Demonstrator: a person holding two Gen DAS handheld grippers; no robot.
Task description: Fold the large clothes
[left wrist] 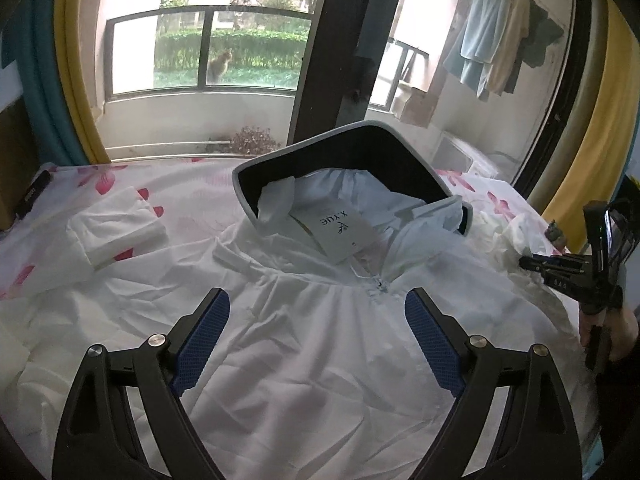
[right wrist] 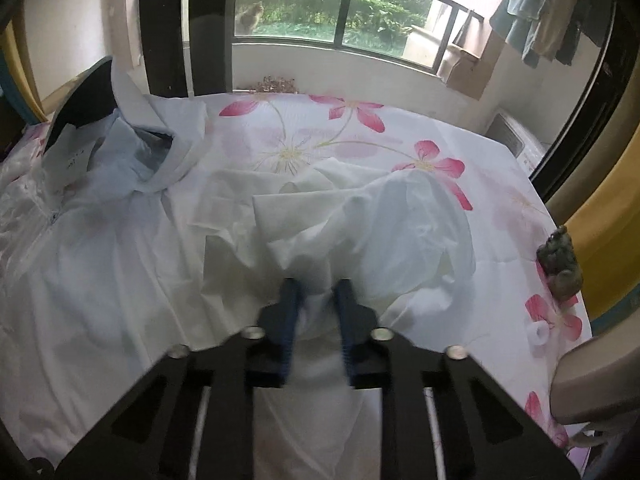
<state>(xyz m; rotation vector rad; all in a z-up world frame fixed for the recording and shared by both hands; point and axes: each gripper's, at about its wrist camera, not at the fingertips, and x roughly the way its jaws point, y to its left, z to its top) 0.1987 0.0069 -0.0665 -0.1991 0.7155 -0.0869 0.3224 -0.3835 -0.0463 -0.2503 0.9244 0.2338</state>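
My right tongs (right wrist: 316, 300) pinch the jacket's (left wrist: 320, 340) bunched sleeve (right wrist: 360, 232); my left tongs (left wrist: 316, 340) hover open above its chest. No fold is made yet; the jacket lies spread and zipped.

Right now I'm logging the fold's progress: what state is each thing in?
Jacket: spread flat on the bed, zipped, unfolded.
Hood: standing open, tag inside.
Sleeve: bunched, pinched by the right tool.
Left tool: open, over the jacket's chest.
Right tool: shut on the sleeve.
Folded cloth: folded, beside the jacket.
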